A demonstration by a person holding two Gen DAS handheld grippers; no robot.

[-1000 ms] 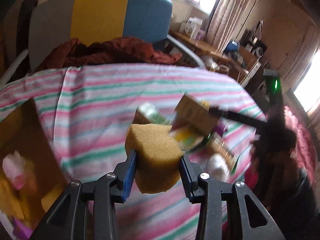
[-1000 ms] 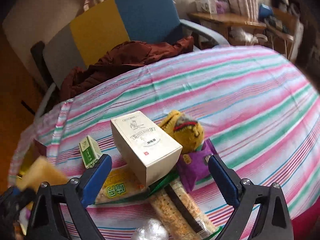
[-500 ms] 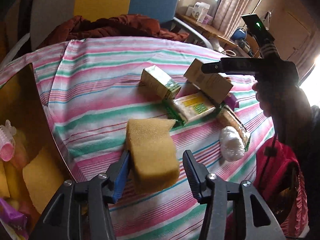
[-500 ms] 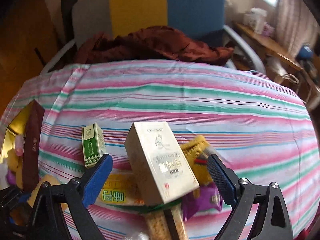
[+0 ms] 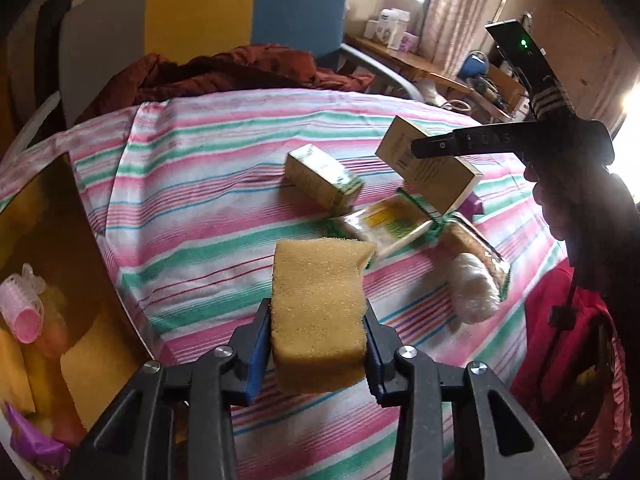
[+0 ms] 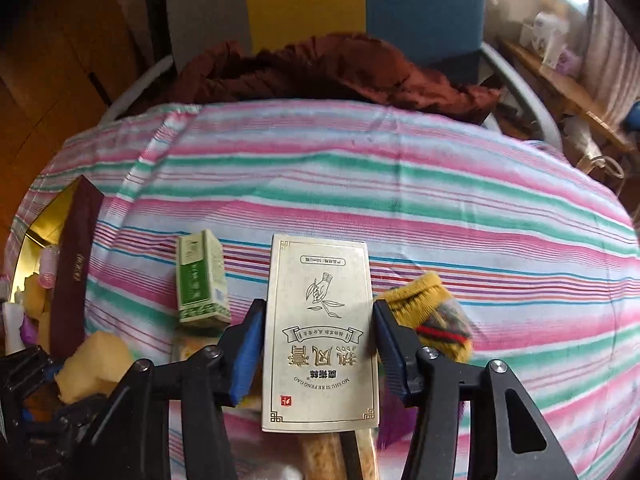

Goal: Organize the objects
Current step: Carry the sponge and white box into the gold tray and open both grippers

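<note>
My left gripper (image 5: 316, 344) is shut on a yellow sponge (image 5: 318, 312) and holds it above the striped cloth. My right gripper (image 6: 316, 346) is shut on a cream box (image 6: 320, 332) with gold print, lifted off the pile; the box also shows in the left wrist view (image 5: 428, 170). A small green and white box (image 6: 202, 280) lies left of it on the cloth (image 6: 400, 184). A yellow sock toy (image 6: 432, 316) lies right of the cream box. Snack packets (image 5: 392, 226) and a clear wrapped bundle (image 5: 474, 290) lie under and beside it.
An open gold-lined box (image 5: 52, 280) at the left holds a pink hair roller (image 5: 22, 306), yellow sponges and a purple item. Its dark red lid (image 6: 74, 268) stands up. A chair (image 5: 248, 12) with a brown-red garment (image 5: 240, 74) stands behind the table.
My right gripper has closed on the cream box and raised it. My left gripper, open around the sponge half a second ago, has closed on it again.
</note>
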